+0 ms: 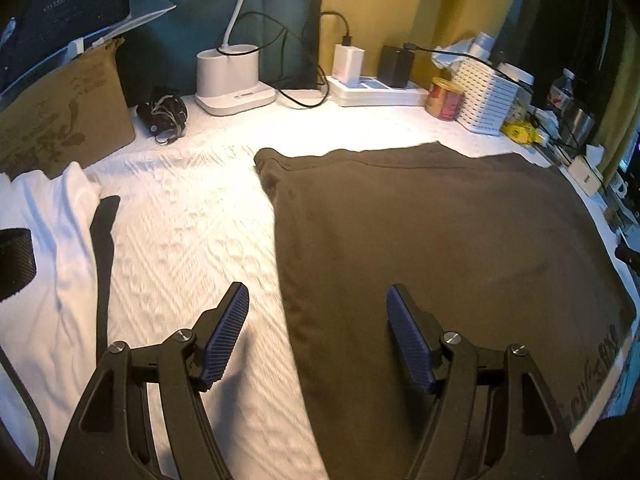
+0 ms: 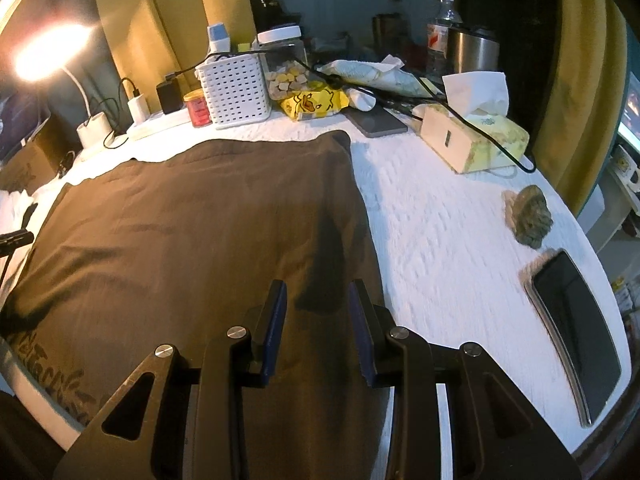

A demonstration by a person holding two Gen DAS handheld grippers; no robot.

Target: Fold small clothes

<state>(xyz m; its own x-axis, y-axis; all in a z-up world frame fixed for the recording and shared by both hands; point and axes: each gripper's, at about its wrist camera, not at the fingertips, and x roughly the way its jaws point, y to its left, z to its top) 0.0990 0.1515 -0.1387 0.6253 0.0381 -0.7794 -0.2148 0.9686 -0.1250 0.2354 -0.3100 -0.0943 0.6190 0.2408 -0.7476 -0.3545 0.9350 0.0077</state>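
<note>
A single dark brown cotton garment (image 1: 440, 248) is laid flat on the white textured table cover (image 1: 180, 232), and it is seen in both views. Its long axis runs from the near table edge toward the cluttered back of the table, with a hemmed edge at the far end and pale printed lettering at the near end.

Only in the left wrist view are a crumpled white cloth (image 1: 52, 248) with a black strip lying on it, a brown cardboard sheet (image 1: 60, 116) and a white desk lamp base (image 1: 232, 80) shown to the left of the garment. Only in the right wrist view are one black smartphone (image 2: 576, 332), one yellow tissue box (image 2: 476, 140), a grey-green knitted lump (image 2: 530, 220) and a grey tablet (image 2: 378, 122) shown to its right. One white perforated plastic basket (image 2: 236, 88) and one red tin can (image 2: 197, 109) are shown in both.

The left gripper (image 1: 318, 336) is held with its two blue-padded fingers wide apart, straddling the garment's left edge; nothing is gripped. The right gripper (image 2: 318, 328) is held over the garment near its right edge, its fingers apart with a narrower gap, and no cloth is seen between them.
</note>
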